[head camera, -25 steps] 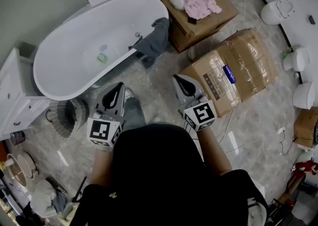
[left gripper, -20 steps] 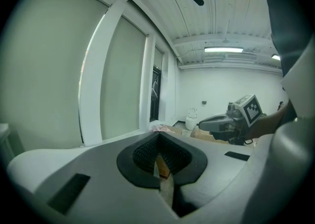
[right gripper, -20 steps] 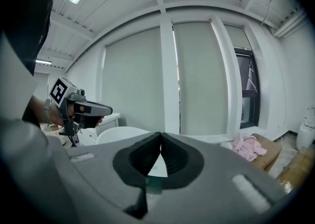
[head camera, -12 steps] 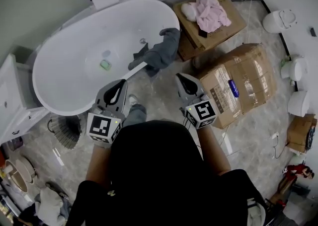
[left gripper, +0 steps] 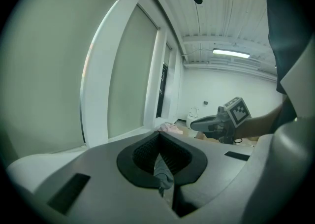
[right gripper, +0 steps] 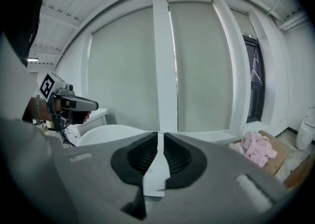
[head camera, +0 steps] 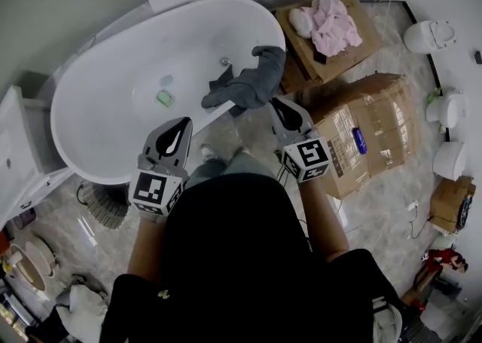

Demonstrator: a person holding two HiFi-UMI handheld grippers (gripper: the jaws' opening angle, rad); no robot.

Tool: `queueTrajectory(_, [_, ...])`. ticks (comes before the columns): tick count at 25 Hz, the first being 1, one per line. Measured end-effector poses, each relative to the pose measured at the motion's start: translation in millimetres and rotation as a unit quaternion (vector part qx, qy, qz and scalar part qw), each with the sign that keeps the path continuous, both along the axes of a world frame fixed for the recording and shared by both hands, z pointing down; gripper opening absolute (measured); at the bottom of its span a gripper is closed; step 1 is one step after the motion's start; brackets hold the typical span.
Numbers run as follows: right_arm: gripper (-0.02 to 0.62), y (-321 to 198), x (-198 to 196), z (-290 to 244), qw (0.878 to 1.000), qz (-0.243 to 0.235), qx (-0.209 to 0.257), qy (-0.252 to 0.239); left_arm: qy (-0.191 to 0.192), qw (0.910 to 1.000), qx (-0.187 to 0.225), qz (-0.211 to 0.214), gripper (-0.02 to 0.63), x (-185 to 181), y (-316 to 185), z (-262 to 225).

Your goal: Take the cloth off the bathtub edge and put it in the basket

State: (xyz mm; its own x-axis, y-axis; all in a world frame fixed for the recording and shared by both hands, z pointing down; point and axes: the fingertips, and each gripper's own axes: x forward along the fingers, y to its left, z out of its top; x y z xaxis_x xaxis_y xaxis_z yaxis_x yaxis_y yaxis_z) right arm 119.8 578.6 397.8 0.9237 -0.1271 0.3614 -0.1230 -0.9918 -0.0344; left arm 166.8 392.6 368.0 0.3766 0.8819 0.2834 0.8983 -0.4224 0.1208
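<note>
Find cloth (head camera: 245,85) draped over tub (head camera: 83,78) rim, just ahead-left of right claw (head camera: 283,109), jaws just opening to a slit, nothing between. Left claw (head camera: 178,129) closed, empty. Likely soft, light, limp; pinch bunched fold atop rim.

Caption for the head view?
Facing grey cloth on bathtub edge: left gripper and right gripper, its empty jaws just opening.

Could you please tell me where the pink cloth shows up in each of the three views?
Head view: upper right, the pink cloth lies on a cardboard box.
Left gripper view: small and far off, just below centre.
Right gripper view: lower right.
Shared landmark: the cardboard box under it, plain in the head and right gripper views.
</note>
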Motion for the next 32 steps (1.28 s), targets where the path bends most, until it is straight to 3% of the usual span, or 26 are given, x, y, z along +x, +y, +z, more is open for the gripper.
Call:
queueTrajectory(9, [0.058, 38, 41, 44, 0.998, -0.017, 0.014, -0.053, -0.033, 0.9988, 0.026, -0.026, 0.012, 24, 13, 23])
queueTrajectory(19, [0.100, 77, 78, 139, 0.984, -0.100, -0.009, -0.144, -0.060, 0.9926, 0.064, -0.084, 0.012, 40, 34, 55])
queueTrajectory(26, [0.181, 95, 96, 226, 0.960, -0.172, -0.031, -0.220, -0.091, 0.9796, 0.100, -0.149, 0.012, 39, 33, 80])
queueTrajectory(32, [0.298, 100, 99, 312, 0.921, -0.250, -0.072, -0.289, -0.122, 0.9640, 0.128, -0.199, 0.012, 36, 31, 100])
